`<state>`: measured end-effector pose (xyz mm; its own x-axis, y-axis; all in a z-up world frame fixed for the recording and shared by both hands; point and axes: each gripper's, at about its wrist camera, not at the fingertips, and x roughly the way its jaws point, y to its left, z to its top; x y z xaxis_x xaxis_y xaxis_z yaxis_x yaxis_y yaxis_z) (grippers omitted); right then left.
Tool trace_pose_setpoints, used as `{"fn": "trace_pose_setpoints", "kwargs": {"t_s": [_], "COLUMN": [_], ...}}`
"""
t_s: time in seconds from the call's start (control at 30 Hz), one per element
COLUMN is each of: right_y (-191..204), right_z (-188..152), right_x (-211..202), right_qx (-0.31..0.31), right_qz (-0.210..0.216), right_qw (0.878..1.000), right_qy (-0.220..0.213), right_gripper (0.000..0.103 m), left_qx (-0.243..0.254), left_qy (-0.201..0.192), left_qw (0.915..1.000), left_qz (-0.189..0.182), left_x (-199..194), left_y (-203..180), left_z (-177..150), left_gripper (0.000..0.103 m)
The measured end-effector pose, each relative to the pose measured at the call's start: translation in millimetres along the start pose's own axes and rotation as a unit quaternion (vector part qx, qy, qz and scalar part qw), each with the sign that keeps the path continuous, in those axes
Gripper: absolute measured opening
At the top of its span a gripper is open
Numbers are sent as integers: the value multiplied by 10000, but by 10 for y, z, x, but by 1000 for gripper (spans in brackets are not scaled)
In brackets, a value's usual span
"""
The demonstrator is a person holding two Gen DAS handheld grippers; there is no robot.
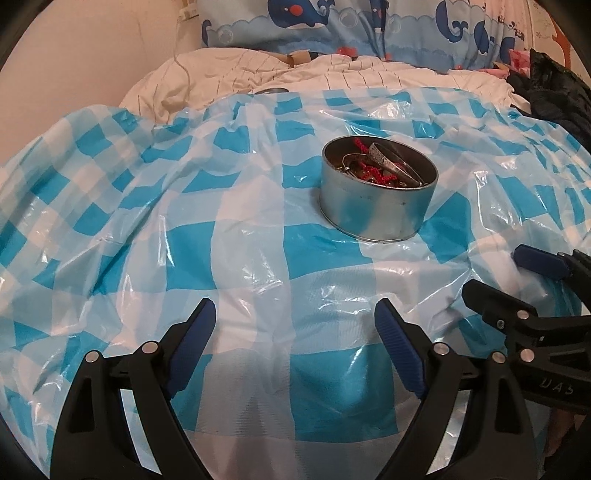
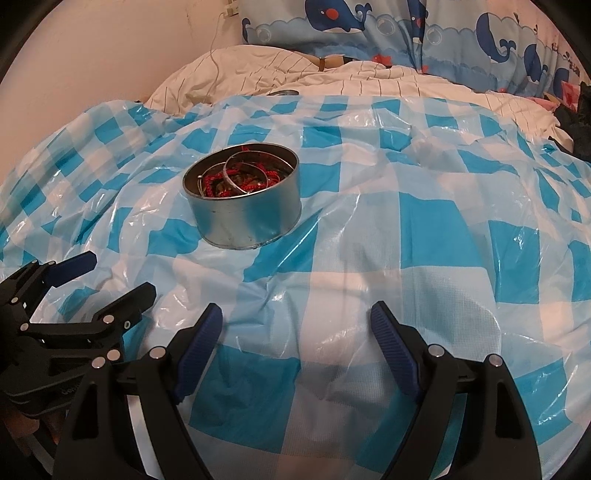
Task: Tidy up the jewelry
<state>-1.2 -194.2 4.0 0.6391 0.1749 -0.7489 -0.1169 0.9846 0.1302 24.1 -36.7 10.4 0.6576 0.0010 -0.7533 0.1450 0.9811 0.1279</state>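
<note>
A round metal tin [image 1: 373,206] [image 2: 245,214] stands on a blue-and-white checked plastic sheet [image 1: 258,258] [image 2: 406,240]. Inside it lie silver bangles [image 2: 245,177] [image 1: 395,158] and red cord bracelets [image 1: 373,173] [image 2: 236,179]. My left gripper [image 1: 295,314] hovers open over the sheet, nearer than the tin and a little left of it, with nothing between its fingers. In the right wrist view my right gripper [image 2: 297,315] is open and empty too, with the tin ahead to its left. Each gripper shows at the edge of the other's view, the right gripper [image 1: 495,277] and the left gripper [image 2: 118,273].
The sheet covers a bed with a rumpled striped white duvet [image 1: 258,74] [image 2: 277,70] behind it. Whale-print pillows [image 1: 332,26] [image 2: 369,29] lean at the back. Dark clothing [image 1: 554,92] lies at the far right. A cable [image 2: 218,48] hangs down the wall at the back left.
</note>
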Motion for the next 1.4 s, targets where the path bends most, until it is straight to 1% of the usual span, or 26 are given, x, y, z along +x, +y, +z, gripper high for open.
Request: {"fn": "trace_pose_setpoints", "kwargs": {"t_s": [0.1,0.3,0.4,0.6,0.77,1.4], "right_y": [-4,2,5,-1,3,-10], "right_z": [3,12,16,30,36,34], "right_x": [3,-6,-21,-74,-88,-90], "right_qx": [3,7,10,68,60,69], "right_qz": [4,-5,-12,-23,-3,2], "right_qw": [10000,10000,10000,9998,9998,9998], "right_qy": [-4,-29,-69,-179,-195,-187], "right_gripper": [79,79,79,79,79,79], "left_qx": [-97,-124,-175,-398,-480,-488], "left_qy": [63,123,157,83,45,74], "left_qw": [9999,9997,9994,9979,9974,9972], "left_qz": [-104,-166,-268,-502,-542,-568], "left_x": [29,59,64,30,19,25], "left_y": [19,10,29,115,147,143], "left_z": [-5,-12,-11,-2,8,6], "left_gripper": [84,84,84,89,89,91]}}
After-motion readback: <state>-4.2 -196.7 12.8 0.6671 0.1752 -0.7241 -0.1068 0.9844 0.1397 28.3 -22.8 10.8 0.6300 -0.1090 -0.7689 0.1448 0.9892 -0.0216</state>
